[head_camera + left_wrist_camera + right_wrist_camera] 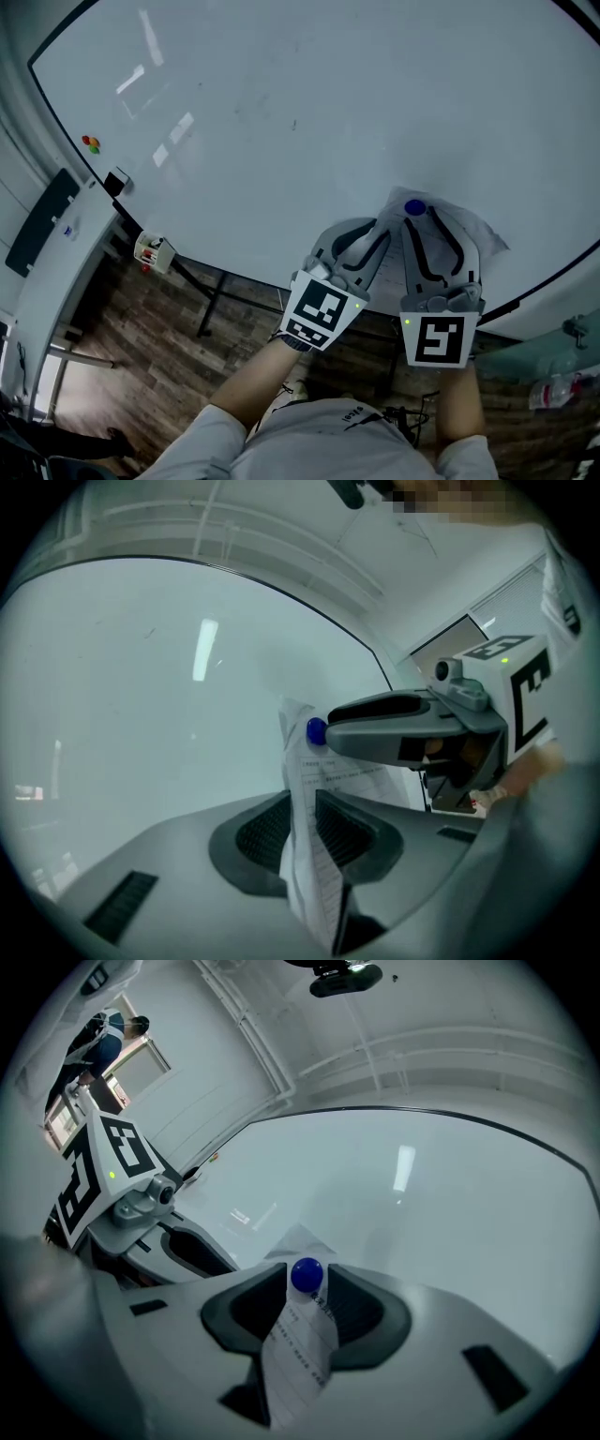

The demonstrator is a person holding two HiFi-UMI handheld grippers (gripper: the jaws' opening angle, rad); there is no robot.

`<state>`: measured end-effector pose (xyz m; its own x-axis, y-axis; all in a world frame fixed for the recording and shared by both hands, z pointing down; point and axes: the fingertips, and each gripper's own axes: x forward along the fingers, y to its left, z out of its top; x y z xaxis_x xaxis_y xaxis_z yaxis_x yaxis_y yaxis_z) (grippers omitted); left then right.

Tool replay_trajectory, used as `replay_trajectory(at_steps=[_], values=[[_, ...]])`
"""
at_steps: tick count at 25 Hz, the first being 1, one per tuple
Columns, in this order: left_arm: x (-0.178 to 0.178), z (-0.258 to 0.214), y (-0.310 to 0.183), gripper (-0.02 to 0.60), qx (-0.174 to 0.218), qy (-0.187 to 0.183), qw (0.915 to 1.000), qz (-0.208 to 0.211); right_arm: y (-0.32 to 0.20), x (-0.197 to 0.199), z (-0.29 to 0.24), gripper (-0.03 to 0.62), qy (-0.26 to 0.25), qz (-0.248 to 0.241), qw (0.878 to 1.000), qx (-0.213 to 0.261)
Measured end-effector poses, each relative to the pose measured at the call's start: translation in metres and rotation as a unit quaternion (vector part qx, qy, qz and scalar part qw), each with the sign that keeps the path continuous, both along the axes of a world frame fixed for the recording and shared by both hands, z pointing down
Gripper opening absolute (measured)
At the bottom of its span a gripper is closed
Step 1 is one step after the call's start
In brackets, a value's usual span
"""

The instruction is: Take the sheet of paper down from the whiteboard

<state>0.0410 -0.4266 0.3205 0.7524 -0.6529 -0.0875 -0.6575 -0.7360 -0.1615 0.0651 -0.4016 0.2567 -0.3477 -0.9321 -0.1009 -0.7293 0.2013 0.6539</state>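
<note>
A printed sheet of paper [459,225] hangs on the whiteboard [281,112], bulging off it at the lower right. A round blue magnet [413,207] sits at its top. My left gripper [370,232] is shut on the sheet's left edge, and the paper [314,855] runs pinched between its pads [347,832]. My right gripper [427,214] is at the magnet [306,1275]. Its jaws stand open on either side of the magnet, with the paper [300,1354] passing between them. The two grippers are side by side, almost touching.
Small red, yellow and green magnets [91,143] and a black eraser [116,181] are at the board's left edge. A box of markers [153,251] hangs below it. A white table [56,272] stands at the left over wooden floor. A person [108,1040] stands far off.
</note>
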Motion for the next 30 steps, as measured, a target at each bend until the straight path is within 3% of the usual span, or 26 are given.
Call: replay_trajectory(at_steps=[10,18,23,30], values=[[-0.007,-0.001,-0.006,0.015,0.009,0.002,0.9999,-0.008,-0.008,-0.003,0.0,0.127,0.016,0.03,0.999,0.008],[-0.007,-0.002,-0.006,0.014,0.017,0.0,0.9998,-0.01,-0.011,0.001,0.011,0.127,0.032,0.081,0.996,0.036],[-0.009,-0.003,-0.007,0.012,0.008,0.013,0.9999,-0.003,-0.01,-0.002,0.0,0.126,0.031,0.051,0.998,0.031],[-0.014,-0.004,-0.005,0.012,-0.002,0.023,0.9997,-0.002,-0.006,-0.003,-0.004,0.124,-0.029,-0.007,0.999,0.014]])
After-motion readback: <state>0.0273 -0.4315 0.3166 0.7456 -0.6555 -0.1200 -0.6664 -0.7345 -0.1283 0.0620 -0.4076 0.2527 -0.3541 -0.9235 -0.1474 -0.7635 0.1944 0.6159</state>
